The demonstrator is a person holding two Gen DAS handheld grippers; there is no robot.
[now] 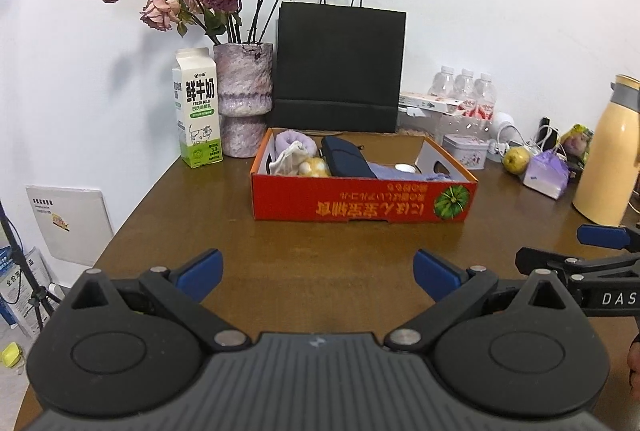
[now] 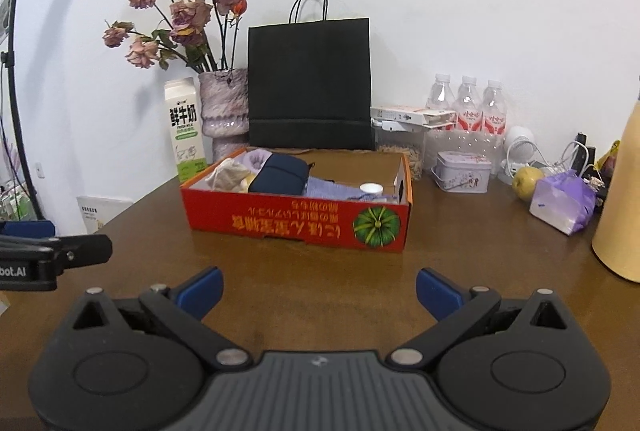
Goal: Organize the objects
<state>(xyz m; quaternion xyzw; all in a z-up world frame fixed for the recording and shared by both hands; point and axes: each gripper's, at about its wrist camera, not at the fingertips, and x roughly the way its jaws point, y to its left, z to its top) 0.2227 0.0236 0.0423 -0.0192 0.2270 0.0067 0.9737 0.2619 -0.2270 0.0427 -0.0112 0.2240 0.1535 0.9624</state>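
Box [image 1: 360,199] sits ahead of both tongs, left [image 1: 318,273] and right [image 2: 319,291], released, empty. Risk: reaching in snags pouch [image 1: 347,162], or shoves the light box back.

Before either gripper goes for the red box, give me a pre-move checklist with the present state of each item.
1. Left gripper jaws open, nothing held: ok.
2. Right gripper jaws open, nothing held: ok.
3. Bare table between both grippers and the red box: ok.
4. Box top open, navy pouch reachable from above: ok.
5. Free room inside the box at its right end: ok.
6. Which items remain to be sorted: cannot tell.
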